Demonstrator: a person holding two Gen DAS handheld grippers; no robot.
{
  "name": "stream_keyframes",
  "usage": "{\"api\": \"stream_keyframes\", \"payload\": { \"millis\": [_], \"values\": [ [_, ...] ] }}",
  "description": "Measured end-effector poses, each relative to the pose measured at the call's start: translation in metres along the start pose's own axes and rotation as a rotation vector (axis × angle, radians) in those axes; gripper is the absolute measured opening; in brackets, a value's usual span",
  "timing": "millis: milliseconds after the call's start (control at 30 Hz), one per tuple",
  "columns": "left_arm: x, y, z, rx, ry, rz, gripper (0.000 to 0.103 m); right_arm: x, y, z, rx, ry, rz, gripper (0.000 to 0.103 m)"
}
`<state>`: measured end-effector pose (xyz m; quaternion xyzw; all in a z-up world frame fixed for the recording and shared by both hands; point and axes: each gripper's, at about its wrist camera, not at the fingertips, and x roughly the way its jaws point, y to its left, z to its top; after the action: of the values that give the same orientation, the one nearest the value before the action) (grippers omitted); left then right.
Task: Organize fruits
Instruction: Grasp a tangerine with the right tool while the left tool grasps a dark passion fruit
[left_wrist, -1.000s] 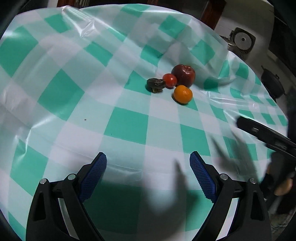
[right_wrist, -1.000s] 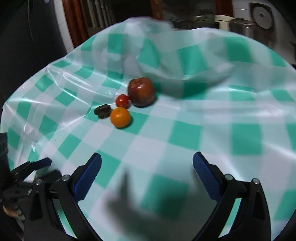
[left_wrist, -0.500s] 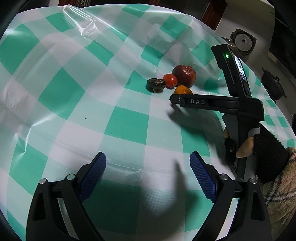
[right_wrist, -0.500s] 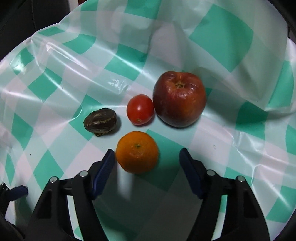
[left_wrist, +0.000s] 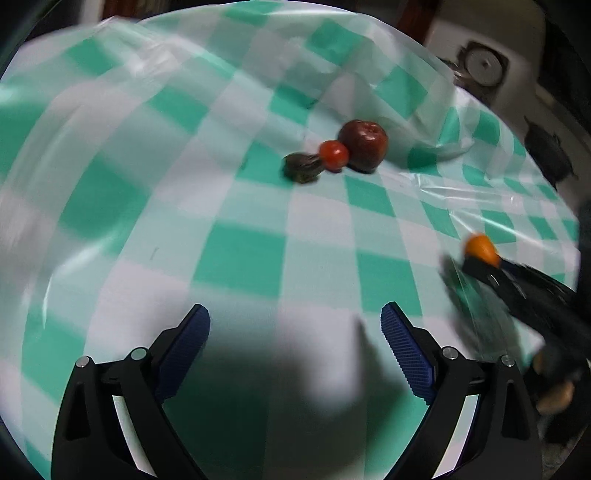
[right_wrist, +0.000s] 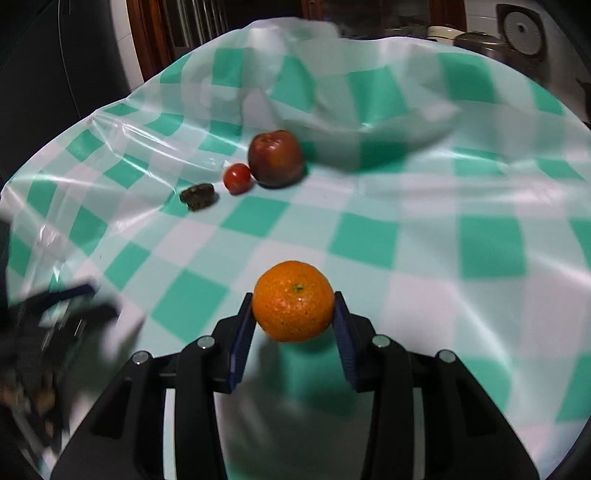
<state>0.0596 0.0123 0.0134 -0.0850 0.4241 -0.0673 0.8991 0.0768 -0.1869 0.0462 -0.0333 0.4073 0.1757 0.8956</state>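
Observation:
My right gripper (right_wrist: 293, 314) is shut on an orange mandarin (right_wrist: 293, 301) and holds it above the green-and-white checked tablecloth (right_wrist: 424, 229). The mandarin also shows in the left wrist view (left_wrist: 479, 248), at the right edge. A dark red apple (right_wrist: 275, 158), a small red tomato (right_wrist: 236, 177) and a dark brown wrinkled fruit (right_wrist: 198, 195) sit in a row farther back. In the left wrist view the apple (left_wrist: 364, 144), tomato (left_wrist: 333, 155) and brown fruit (left_wrist: 303, 168) lie well ahead of my left gripper (left_wrist: 295, 350), which is open and empty.
The plastic-covered cloth is bunched into a raised fold (right_wrist: 351, 110) behind the apple. Pots and an appliance (right_wrist: 521, 29) stand beyond the table's far right edge. My left gripper appears blurred at the lower left of the right wrist view (right_wrist: 55, 306).
My right gripper closed on the mandarin, lifted it away from the other fruits and pulled back to the right. The left wrist view shifted slightly and is blurred.

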Motion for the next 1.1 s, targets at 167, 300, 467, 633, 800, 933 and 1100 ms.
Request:
{"api": "stream_keyframes", "payload": {
  "millis": [167,300,467,633,800,933,1100],
  "values": [
    [0.044,-0.018,0.058,0.061,-0.023,0.087,0.090,-0.017,-0.005,-0.011,-0.009,-0.048,-0.026,0.042],
    [0.082,-0.008,0.090,0.003,0.035,0.099,0.082,-0.015,0.014,-0.013,-0.101,-0.056,-0.048,0.042],
    [0.098,-0.007,0.109,0.010,0.034,0.121,0.065,-0.017,0.012,-0.013,-0.089,-0.072,-0.025,0.042],
    [0.097,-0.019,0.105,0.092,0.015,0.173,0.038,-0.015,0.008,-0.012,-0.070,-0.052,0.002,0.042],
    [0.040,-0.032,0.065,0.160,-0.058,0.164,0.038,-0.016,0.005,-0.012,-0.051,-0.059,0.016,0.042],
    [-0.016,-0.043,0.007,0.263,-0.083,0.184,0.038,-0.016,0.005,-0.012,-0.051,-0.055,0.026,0.042],
    [-0.066,-0.029,-0.046,0.229,-0.102,0.175,0.038,-0.016,0.002,-0.011,-0.029,-0.061,0.010,0.041]
  ]
}}
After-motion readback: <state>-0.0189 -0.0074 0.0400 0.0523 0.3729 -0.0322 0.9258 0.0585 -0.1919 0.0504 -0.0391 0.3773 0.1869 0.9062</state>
